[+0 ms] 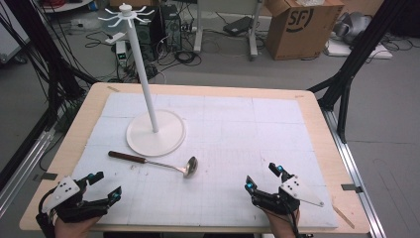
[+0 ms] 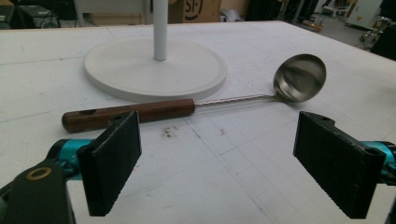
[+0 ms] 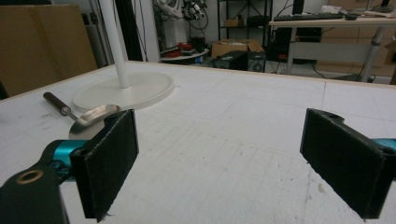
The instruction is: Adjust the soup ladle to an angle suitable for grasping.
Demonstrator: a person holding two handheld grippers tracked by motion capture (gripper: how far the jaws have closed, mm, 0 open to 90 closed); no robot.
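A steel ladle (image 1: 153, 162) with a brown wooden handle lies flat on the white mat, bowl to the right, just in front of the white stand's round base (image 1: 171, 136). The stand's pole (image 1: 143, 74) rises to a ring of hooks (image 1: 127, 15). My left gripper (image 1: 104, 186) rests at the table's near left, open and holding nothing. In the left gripper view the ladle (image 2: 187, 105) lies just beyond the open gripper (image 2: 233, 163). My right gripper (image 1: 262, 177) sits at the near right, open, nothing between its pads. In the right gripper view the ladle (image 3: 88, 116) is partly hidden behind the left jaw.
The wooden table (image 1: 317, 106) carries a white gridded mat (image 1: 237, 134). Beyond its far edge are a cardboard box (image 1: 302, 27), cables and black tripod legs (image 1: 356, 54) on the floor.
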